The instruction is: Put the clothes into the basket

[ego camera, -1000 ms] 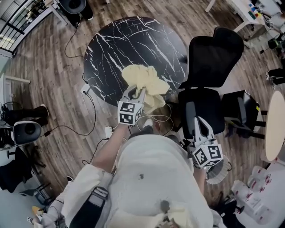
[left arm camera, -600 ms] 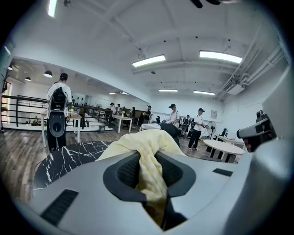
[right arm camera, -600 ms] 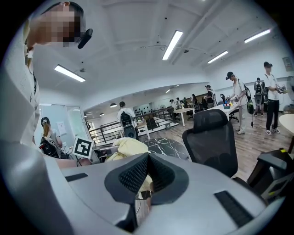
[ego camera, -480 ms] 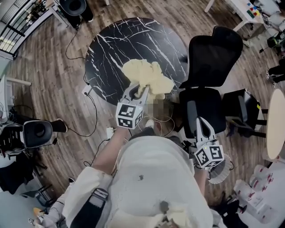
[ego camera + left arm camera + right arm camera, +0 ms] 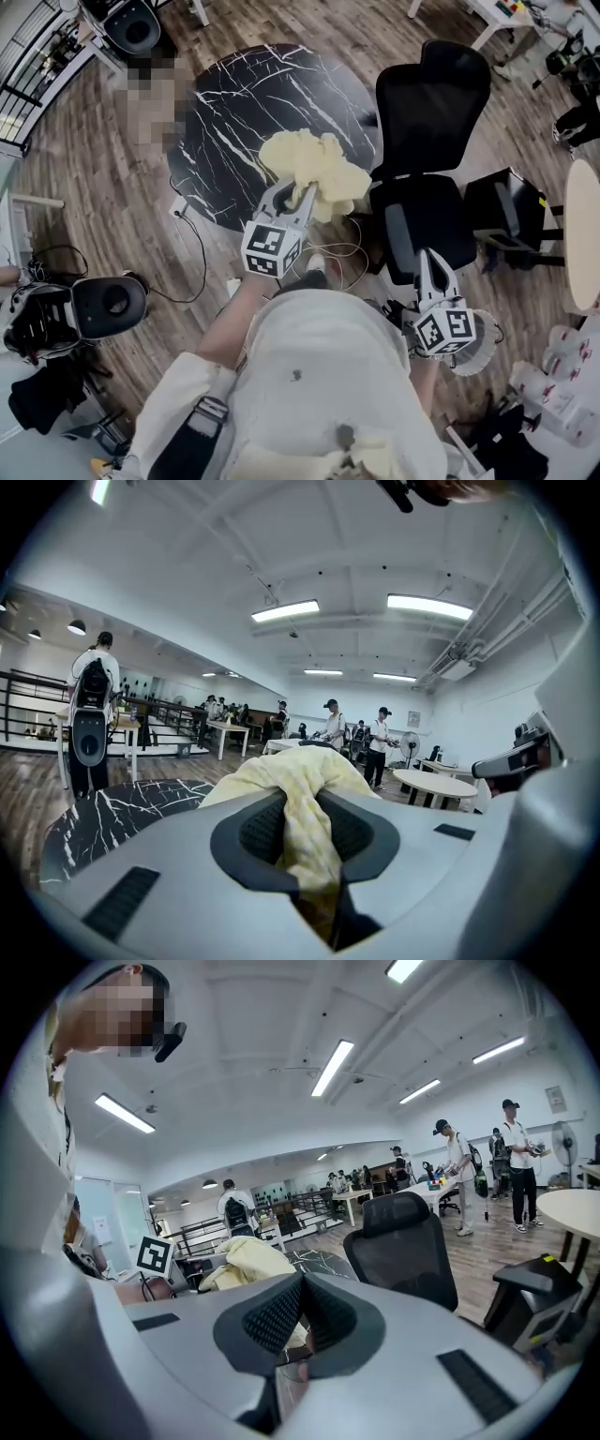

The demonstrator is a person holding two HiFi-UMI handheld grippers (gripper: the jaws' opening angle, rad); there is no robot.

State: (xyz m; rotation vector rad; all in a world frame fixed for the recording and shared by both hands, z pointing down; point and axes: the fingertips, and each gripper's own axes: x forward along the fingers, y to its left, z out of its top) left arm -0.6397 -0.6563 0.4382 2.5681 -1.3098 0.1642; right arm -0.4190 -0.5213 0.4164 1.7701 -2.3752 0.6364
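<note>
Wood-plank flooring (image 5: 141, 225) fills the head view, with a round black white-veined marble table (image 5: 234, 103) at upper centre and a black mesh office chair (image 5: 427, 103) to its right. At centre frame the left gripper (image 5: 298, 192) is clamped on a crumpled pale yellow garment (image 5: 319, 169). One fold is pinched between the pads and the bulk is mounded beyond the tips, over the table's near edge. The bundle's long axis runs from upper left to lower right; it has no clear front. The right gripper (image 5: 427, 267), jaws together and empty, sits at lower right. A pale round rim (image 5: 483, 337) just beside it may be the basket. If so, the garment must travel down and right, and the right gripper is nearer.
</note>
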